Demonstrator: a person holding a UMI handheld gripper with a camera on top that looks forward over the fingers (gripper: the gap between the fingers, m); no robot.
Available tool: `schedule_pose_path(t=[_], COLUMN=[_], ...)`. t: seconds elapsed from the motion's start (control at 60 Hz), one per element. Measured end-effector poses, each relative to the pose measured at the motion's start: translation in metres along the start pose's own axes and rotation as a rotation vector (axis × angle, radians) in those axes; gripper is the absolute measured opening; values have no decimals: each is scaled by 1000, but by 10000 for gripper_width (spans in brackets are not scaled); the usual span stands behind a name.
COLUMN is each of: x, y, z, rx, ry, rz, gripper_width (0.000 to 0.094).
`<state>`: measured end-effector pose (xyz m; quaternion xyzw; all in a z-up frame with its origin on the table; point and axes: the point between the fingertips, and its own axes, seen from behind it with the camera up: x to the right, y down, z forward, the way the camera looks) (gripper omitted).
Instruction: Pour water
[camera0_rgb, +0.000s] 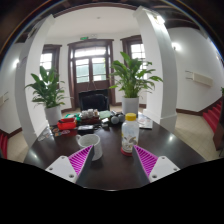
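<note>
The tongs (111, 160) stand released — the two pink pads (86, 161) are spread wide apart with nothing between them, low over the dark round desk (110, 172). Just ahead, between the line of the fingers, stands a clear bottle with a yellow label (129, 134) and a white cap, upright on the desk. To its left, slightly nearer the left finger, is a white cup (85, 145) with a dark interior. These two appear to be the pouring source and the receiver. Beyond them lies a clutter of red and dark items (76, 123), too small to identify. Two potted plants (133, 78) flank a dark-framed door (92, 68) at the back of the room.

Risks, by judgement: the bottle is tall and narrow — a finger clipping it off-centre could topple it toward the cup. The cap looks fitted; pouring would fail unless it is removed.

The tongs are held level, pointing forward across the desk, not yet aligned squarely on the bottle.
</note>
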<state>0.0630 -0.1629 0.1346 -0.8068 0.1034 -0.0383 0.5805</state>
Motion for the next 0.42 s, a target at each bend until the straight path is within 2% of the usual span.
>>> schedule_pose_path(t=[0.2, 0.417], x=[-49, -91], y=[-13, -15], z=[-31, -54], rx=[23, 35], ry=[-91, -146], rz=[-49, -79], gripper_width=[760, 761])
